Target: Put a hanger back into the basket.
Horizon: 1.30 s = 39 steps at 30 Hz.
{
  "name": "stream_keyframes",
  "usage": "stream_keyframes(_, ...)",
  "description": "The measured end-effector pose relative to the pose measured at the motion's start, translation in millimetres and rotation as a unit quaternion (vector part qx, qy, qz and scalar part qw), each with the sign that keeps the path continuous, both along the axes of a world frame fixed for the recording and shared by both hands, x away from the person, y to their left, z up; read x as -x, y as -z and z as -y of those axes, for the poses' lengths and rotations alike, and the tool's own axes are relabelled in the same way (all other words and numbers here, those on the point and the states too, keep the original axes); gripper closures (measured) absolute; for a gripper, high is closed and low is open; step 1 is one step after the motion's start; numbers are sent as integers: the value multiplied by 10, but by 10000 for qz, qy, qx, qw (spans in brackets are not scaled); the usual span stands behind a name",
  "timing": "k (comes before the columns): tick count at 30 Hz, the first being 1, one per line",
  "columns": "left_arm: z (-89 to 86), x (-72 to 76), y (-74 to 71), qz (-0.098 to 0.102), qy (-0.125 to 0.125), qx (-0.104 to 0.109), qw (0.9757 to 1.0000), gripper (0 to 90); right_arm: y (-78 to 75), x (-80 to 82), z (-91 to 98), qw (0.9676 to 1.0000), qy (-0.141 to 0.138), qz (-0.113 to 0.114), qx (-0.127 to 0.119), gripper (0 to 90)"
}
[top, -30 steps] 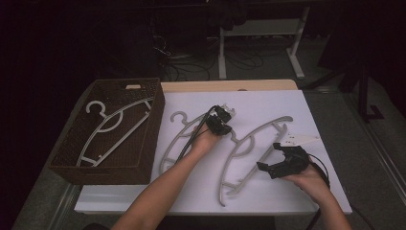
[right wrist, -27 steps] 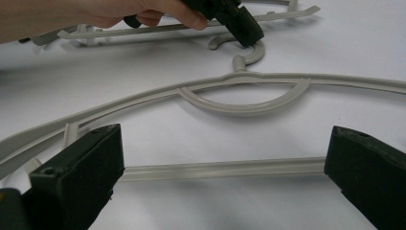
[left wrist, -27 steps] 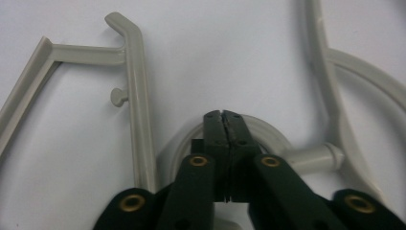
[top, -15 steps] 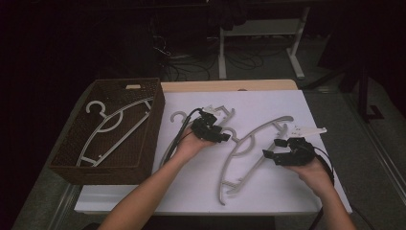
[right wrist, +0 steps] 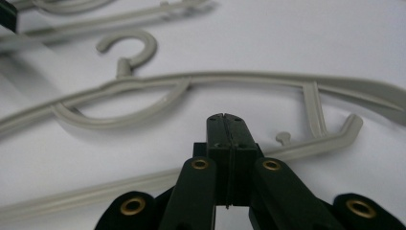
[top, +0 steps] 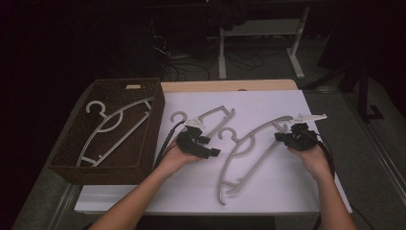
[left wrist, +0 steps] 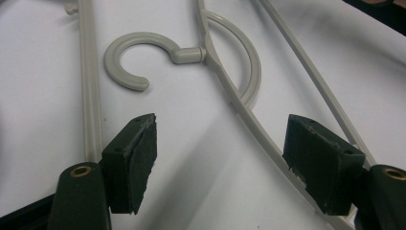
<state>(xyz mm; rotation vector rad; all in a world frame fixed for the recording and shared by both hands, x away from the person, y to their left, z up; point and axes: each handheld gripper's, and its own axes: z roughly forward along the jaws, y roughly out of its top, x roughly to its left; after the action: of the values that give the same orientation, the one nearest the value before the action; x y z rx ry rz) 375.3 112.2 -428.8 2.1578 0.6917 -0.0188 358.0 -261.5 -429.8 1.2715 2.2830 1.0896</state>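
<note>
White-topped desk (top: 268, 201), dark room: grey hanger (top: 249, 148) lies mid-desk toward the right edge, light, stiff, slick plastic, best pinched on its thin bar; left tongs (left wrist: 218, 153) have just been opening, empty, right tongs (right wrist: 225, 139) have just closed, apparently on nothing.

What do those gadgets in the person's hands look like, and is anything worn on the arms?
Each hand holds black tongs: the left tongs and right tongs have two black arms with brass-coloured rivets, ending in blocky dark rubbery pads. A pale grey three-cornered plate sits on top of each, and a black cable trails from the left one. The forearms are bare; no sleeves show.
</note>
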Motion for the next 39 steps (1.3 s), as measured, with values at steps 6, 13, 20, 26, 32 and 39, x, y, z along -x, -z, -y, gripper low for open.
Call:
stream_keyframes(6, 16, 42, 32, -24, 22, -2, 10000, 266, 72, -4, -6, 9998, 37, -25, 205, 891)
stream_keyframes(13, 73, 80, 54, -21, 104, -66, 9999, 267, 114, -16, -48, 9996, 24, -41, 261, 891)
stream_keyframes(20, 122, 103, 74, -46, 170, -86, 9998, 267, 191, -36, -44, 9994, 16, -159, 309, 891)
stream_keyframes(26, 196, 134, 103, -101, 283, -128, 9995, 268, 231, -39, -37, 9991, 13, -243, 359, 892)
stream_keyframes(32, 331, 160, 153, -240, 479, -144, 9985, 273, 253, -44, -48, 9987, 13, -281, 426, 892)
stream_keyframes(39, 561, 150, 235, -410, 680, -177, 9967, 311, 262, -46, -53, 9985, 1, -293, 459, 893)
